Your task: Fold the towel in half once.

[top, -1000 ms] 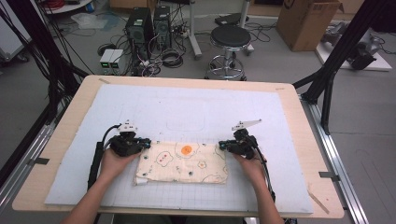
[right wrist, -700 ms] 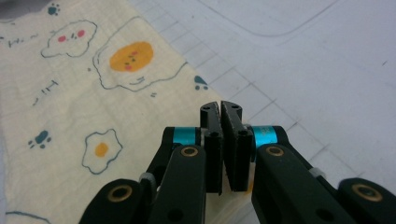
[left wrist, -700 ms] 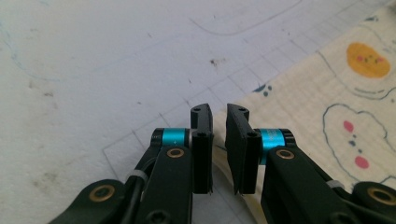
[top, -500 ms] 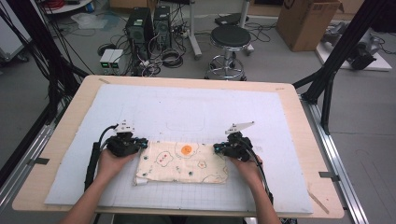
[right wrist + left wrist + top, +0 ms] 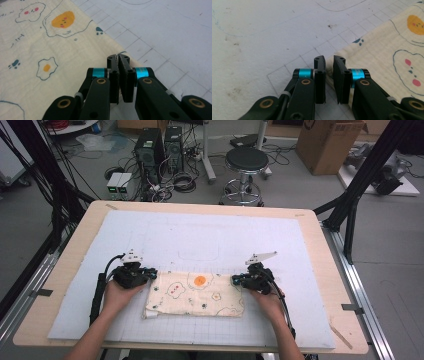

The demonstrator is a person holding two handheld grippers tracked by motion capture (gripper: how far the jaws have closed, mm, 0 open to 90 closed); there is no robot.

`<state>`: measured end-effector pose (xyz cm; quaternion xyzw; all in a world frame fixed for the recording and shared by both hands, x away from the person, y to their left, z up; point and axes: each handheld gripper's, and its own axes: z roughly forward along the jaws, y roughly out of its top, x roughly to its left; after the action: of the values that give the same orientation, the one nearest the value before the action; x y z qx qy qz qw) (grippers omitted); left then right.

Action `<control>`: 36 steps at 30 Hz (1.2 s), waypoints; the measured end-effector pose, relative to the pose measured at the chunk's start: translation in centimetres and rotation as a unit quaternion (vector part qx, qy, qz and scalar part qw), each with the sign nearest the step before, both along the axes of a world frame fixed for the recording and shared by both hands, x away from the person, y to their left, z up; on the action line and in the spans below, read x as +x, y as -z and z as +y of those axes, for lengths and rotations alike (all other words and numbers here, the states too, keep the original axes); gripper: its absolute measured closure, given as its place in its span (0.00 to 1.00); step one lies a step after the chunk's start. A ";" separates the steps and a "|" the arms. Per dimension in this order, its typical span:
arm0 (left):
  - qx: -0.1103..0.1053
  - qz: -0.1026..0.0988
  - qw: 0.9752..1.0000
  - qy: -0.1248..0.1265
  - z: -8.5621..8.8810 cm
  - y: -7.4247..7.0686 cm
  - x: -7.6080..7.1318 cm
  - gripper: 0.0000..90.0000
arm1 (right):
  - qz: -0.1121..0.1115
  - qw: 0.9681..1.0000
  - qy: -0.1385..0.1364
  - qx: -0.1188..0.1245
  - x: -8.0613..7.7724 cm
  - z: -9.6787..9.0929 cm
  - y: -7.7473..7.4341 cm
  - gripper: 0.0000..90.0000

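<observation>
A folded cream cloth printed with fried eggs lies flat on the near part of the white mat. My left gripper is at its far left corner. In the left gripper view the jaws are nearly together, and the cloth corner sits in the narrow gap between them. My right gripper is at the far right corner. In the right gripper view its jaws are pinched on the cloth edge, which shows as a thin line between the tips. Both grippers lie low and point inward.
A white gridded mat covers most of the wooden table, with bare mat beyond the cloth. On the floor behind the table are a stool, computer towers and a cardboard box. Black frame posts rise at both sides.
My right gripper has shifted slightly left onto the cloth's far right corner. The left gripper and the cloth have stayed where they were.
</observation>
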<state>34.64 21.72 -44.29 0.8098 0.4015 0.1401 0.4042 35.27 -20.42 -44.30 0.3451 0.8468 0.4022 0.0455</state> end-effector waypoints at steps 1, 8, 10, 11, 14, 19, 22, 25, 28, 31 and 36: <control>0.003 -0.001 1.000 0.000 0.0 0.0 0.0 0.89 | -0.001 1.000 0.000 -0.001 0.0 0.0 0.0 0.97; -0.002 0.001 1.000 0.001 0.0 0.1 0.0 0.89 | -0.004 1.000 0.000 0.006 -0.3 -0.3 0.2 0.97; -0.003 0.000 1.000 0.001 0.1 0.1 0.0 0.89 | -0.004 1.000 -0.001 0.007 -0.2 -0.3 0.2 0.97; -0.006 0.000 1.000 0.001 0.1 0.1 0.1 0.89 | -0.004 1.000 -0.001 0.006 -0.3 -0.3 0.2 0.97; -0.007 0.001 1.000 0.002 0.2 0.1 0.1 0.89 | -0.006 1.000 -0.001 0.008 -0.3 -0.3 0.2 0.97; -0.003 0.005 1.000 -0.006 0.3 -0.2 -0.2 0.84 | -0.009 1.000 0.002 0.002 -0.5 -0.1 0.1 0.92; -0.015 -0.004 1.000 -0.001 1.0 -0.6 -0.9 0.81 | -0.014 1.000 0.004 0.004 -0.8 -0.2 -0.2 0.84; -0.041 -0.012 0.999 0.000 1.9 -1.1 -1.7 0.75 | -0.029 0.999 0.004 0.020 -1.3 -0.3 -0.8 0.78; -0.058 -0.011 0.998 0.010 2.7 -1.5 -2.2 0.70 | -0.043 0.999 0.004 0.033 -1.6 -0.4 -1.4 0.72; -0.062 -0.017 0.998 0.016 3.2 -1.7 -2.7 0.67 | -0.053 0.998 0.003 0.042 -2.1 -0.4 -2.0 0.66; -0.070 -0.025 0.997 0.025 3.2 -1.9 -2.9 0.64 | -0.065 0.997 -0.004 0.042 -2.9 -0.2 -2.6 0.60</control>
<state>31.70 24.93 -42.43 0.7858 0.3792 0.1220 0.4731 32.38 -20.58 -41.71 0.3166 0.8259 0.4589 0.0842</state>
